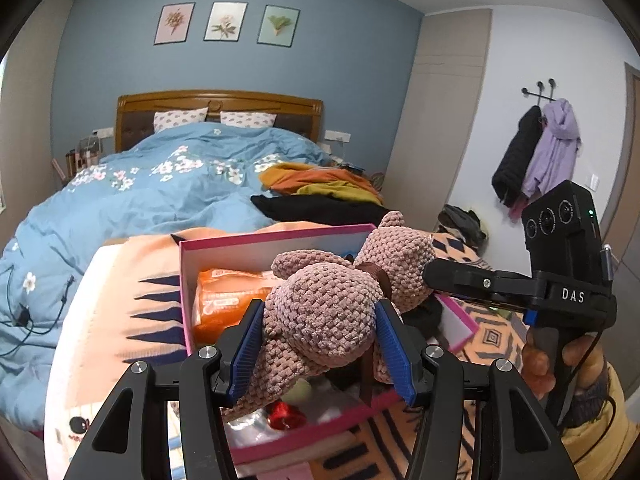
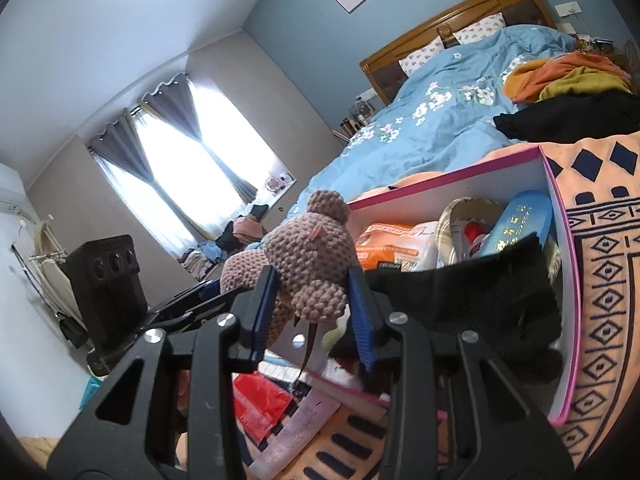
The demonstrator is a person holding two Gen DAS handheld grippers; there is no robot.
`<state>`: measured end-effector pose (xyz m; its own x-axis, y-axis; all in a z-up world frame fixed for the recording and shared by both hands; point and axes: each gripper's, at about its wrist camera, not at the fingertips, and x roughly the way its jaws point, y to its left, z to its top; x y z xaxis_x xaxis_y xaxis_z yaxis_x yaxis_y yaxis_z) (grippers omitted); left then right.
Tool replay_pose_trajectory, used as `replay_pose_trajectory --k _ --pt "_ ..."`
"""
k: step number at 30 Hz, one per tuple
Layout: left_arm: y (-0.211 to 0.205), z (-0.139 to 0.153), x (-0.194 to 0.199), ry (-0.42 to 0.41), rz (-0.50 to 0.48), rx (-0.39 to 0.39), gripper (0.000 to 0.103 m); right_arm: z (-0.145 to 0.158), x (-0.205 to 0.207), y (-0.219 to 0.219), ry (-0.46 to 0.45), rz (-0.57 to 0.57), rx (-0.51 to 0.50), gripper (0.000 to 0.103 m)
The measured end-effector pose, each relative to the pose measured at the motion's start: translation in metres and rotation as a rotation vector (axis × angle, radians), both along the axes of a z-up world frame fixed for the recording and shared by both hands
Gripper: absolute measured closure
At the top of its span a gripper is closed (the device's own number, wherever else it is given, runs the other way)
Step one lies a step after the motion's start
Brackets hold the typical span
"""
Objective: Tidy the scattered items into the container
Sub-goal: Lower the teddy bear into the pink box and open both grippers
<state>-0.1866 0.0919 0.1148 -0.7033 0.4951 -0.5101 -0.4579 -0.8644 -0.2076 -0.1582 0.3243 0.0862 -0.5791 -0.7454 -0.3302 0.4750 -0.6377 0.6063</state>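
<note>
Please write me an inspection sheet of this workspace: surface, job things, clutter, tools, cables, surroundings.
Surface: orange patterned blanket on the bed end.
Job's things: pink-edged cardboard box holding an orange packet; brown crocheted plush bear above the box.
Clutter: red plastic bag beside the box; black cloth over the box wall.
Tools: left tool and right tool both grip the bear.
Cables: black cable on the blue floral duvet.
Surroundings: wooden headboard, hanging coats, curtained window.
</note>
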Motion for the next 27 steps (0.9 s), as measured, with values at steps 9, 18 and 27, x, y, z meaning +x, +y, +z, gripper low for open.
replay_pose_trajectory --k 9,18,27 --pt "-0.008 -0.019 -0.045 -0.096 0.049 0.037 0.047 -0.009 -0.045 -0.012 -0.071 -0.011 0.054 0.065" --pt "-0.007 -0.033 -0.074 -0.136 0.091 0.015 0.047 -0.018 -0.083 -0.021 -0.130 -0.032 0.125 0.067" --pt "-0.006 -0.040 -0.094 -0.153 0.132 -0.006 0.047 -0.027 -0.106 -0.031 -0.170 -0.056 0.201 0.067"
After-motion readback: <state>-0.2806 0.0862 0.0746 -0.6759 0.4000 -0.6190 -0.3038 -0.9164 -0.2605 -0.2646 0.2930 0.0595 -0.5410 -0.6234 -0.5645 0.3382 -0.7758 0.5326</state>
